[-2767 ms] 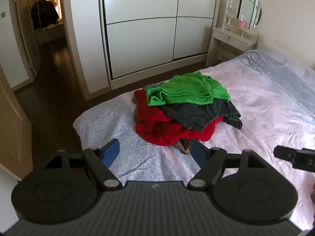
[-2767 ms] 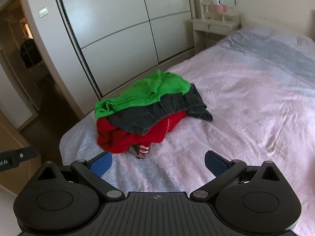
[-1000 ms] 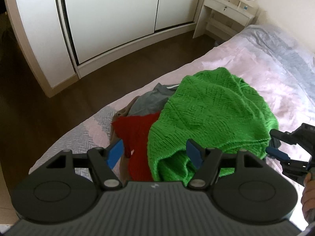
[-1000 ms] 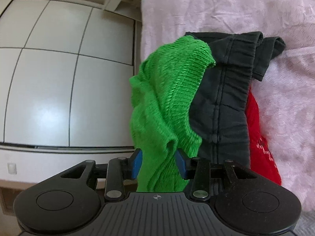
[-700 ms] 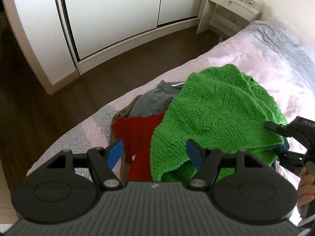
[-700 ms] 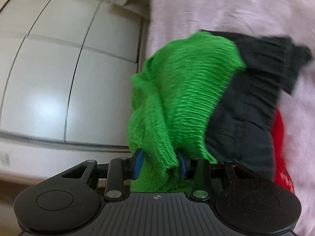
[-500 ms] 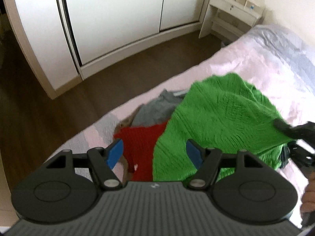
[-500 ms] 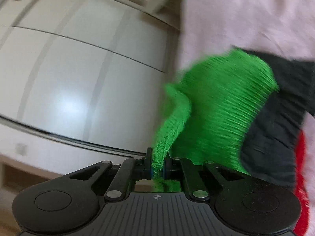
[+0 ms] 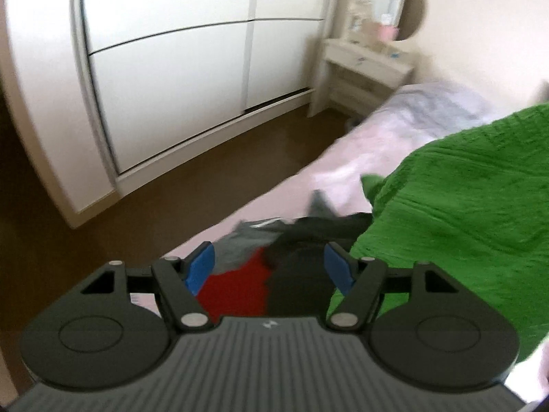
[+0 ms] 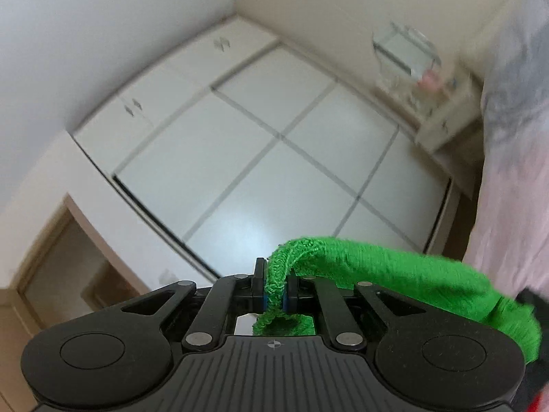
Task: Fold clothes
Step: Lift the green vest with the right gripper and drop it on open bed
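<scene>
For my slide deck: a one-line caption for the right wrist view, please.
Right gripper shut on the green knit sweater, lifted before the white wardrobe.

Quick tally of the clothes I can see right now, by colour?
Green: 1, the green sweater, pinched in the right tool
Red: 1, the red garment
Black: 1, the black garment
Grey: 1, the grey garment
Total: 4 visible; anything buried underneath cannot be counted.

Your right gripper (image 10: 274,300) is tilted upward, jaws clamped on knit fabric. Your left gripper (image 9: 269,269) points down, jaws spread wide, holding nothing.
</scene>
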`<state>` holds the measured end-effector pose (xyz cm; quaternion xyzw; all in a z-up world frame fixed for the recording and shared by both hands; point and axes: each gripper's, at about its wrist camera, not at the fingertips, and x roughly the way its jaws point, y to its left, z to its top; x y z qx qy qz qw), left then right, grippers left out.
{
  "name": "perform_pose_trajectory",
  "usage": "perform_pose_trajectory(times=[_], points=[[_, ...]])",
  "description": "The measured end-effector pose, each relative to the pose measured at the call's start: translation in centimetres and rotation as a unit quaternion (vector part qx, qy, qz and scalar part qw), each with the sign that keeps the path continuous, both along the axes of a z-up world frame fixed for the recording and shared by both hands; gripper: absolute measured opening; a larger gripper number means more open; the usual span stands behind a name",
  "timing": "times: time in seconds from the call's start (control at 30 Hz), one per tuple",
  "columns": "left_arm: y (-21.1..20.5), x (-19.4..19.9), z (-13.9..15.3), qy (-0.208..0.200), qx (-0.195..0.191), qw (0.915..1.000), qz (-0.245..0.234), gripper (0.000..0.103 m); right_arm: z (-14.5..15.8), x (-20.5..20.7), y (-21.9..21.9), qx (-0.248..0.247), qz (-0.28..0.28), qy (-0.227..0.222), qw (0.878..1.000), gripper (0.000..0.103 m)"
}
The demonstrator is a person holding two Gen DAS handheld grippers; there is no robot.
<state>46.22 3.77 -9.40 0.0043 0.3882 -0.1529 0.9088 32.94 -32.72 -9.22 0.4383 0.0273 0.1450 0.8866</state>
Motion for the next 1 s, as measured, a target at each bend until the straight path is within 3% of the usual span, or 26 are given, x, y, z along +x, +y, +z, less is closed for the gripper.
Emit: perform_pose_trajectory(times=[0.2, 0.4, 0.5, 0.57, 0.63, 0.67, 0.7, 0.8, 0.9, 1.0], points=[[-6.3, -7.0, 3.2, -0.019, -0.019, 0.9960, -0.085, 0.068, 6.1, -13.2, -4.8, 0.000, -0.073, -0.035, 0.997, 0.006], [-12.8, -16.7, 5.2, -0.027, -0.043, 0.9848, -0.166, 0.068, 12.8, -28.8, -9.2, -0.033, -0.165, -0.058, 0.984, 0.006], [-15.5, -22.0, 5.3, -0.024, -0.050, 0.9794, -0.194, 0.068, 15.6, -35.0, -9.8, -0.063, -0.180, -0.034, 0.981, 0.006], [-17.2, -25.3, 5.0, -0.019, -0.053, 0.9767, -0.207, 0.068, 16.4, -37.7, -9.7, -0.095, -0.167, 0.018, 0.981, 0.008], [-18.7, -28.6, 4.6, -0.012, -0.056, 0.9743, -0.218, 0.070, 15.3, -39.5, -9.1, -0.106, -0.137, 0.090, 0.981, 0.026], [-19.1, -30.0, 4.2, -0.008, -0.056, 0.9735, -0.222, 0.071, 14.5, -40.4, -8.8, -0.108, -0.121, 0.125, 0.979, 0.052], [-19.5, -31.8, 3.6, -0.003, -0.053, 0.9728, -0.225, 0.071, 13.4, -41.1, -8.2, -0.108, -0.107, 0.148, 0.977, 0.060], [-21.1, -36.6, 1.7, 0.020, -0.038, 0.9709, -0.236, 0.071, 9.8, -45.1, -7.5, -0.082, -0.110, 0.204, 0.969, 0.060], [-22.1, -40.7, -0.3, 0.054, -0.007, 0.9687, -0.242, 0.071, 7.3, -50.9, -8.6, -0.032, -0.171, 0.262, 0.949, 0.060], [-22.4, -43.9, -1.8, 0.077, 0.027, 0.9636, -0.255, 0.071, 6.0, -57.1, -8.9, -0.015, -0.231, 0.301, 0.925, 0.060]])
